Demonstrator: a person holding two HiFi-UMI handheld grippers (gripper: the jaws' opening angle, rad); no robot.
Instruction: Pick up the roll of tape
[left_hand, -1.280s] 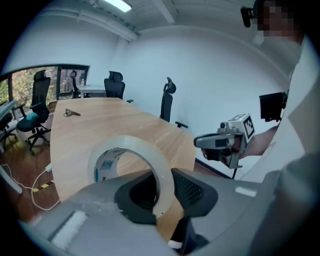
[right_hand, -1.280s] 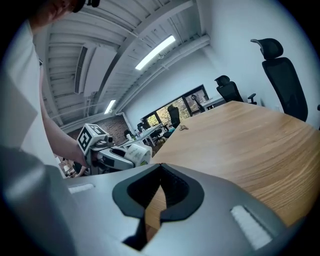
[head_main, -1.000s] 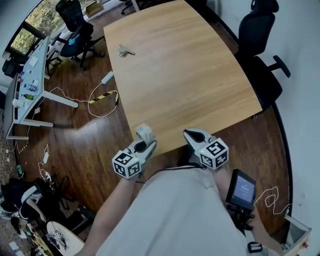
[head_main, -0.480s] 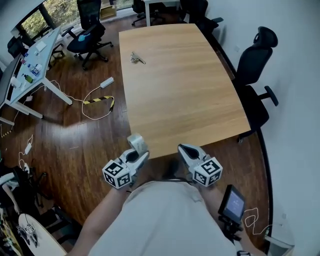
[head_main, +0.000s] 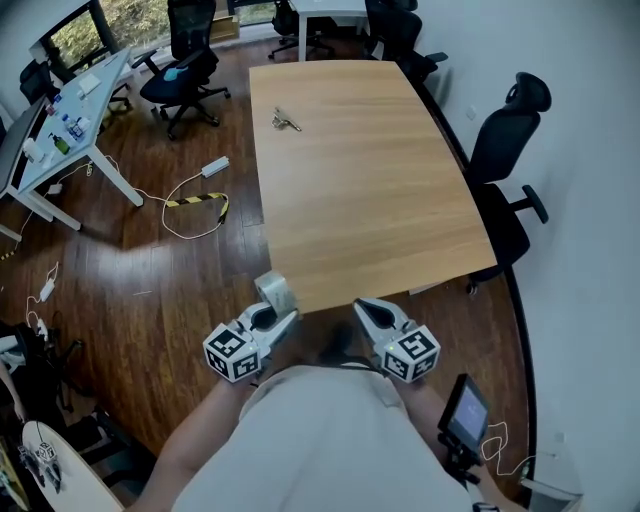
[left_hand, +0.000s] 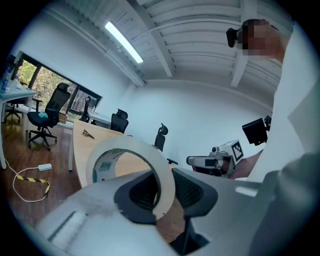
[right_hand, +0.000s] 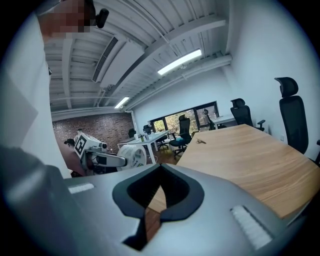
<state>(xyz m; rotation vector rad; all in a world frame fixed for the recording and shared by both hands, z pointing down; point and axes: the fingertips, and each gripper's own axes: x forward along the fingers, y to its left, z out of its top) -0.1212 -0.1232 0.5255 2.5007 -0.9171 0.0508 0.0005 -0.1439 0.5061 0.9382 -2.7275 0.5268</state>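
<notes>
In the head view, the tape (head_main: 276, 293) is in the lower middle of the frame. It is off the table (head_main: 360, 180) and up in the air, just in front of the near edge, in the left gripper (head_main: 280, 312). The right gripper (head_main: 365, 308) is beside it to the right, pointing at the same edge. The table is pale wood with a smooth top and rounded corners, and the floor (head_main: 180, 270) is dark boards. In the left gripper view, the jaws are clamped on the wall of the roll, with one of the dark ribbed pads (left_hand: 142, 195) inside the ring and the other outside. The roll is a white ring, wide and thin-walled, and some print shows on the inside of its core. I judge it light and quite stiff. The outer face looks smooth, so I think it could swing or slip in the pads. The best hold is across the wall, as now, deep in the pads and not only at the tips. In the right gripper view, the jaws are together and hold nothing. They are grey plastic with dark pads, and beyond them I see the long table top.
</notes>
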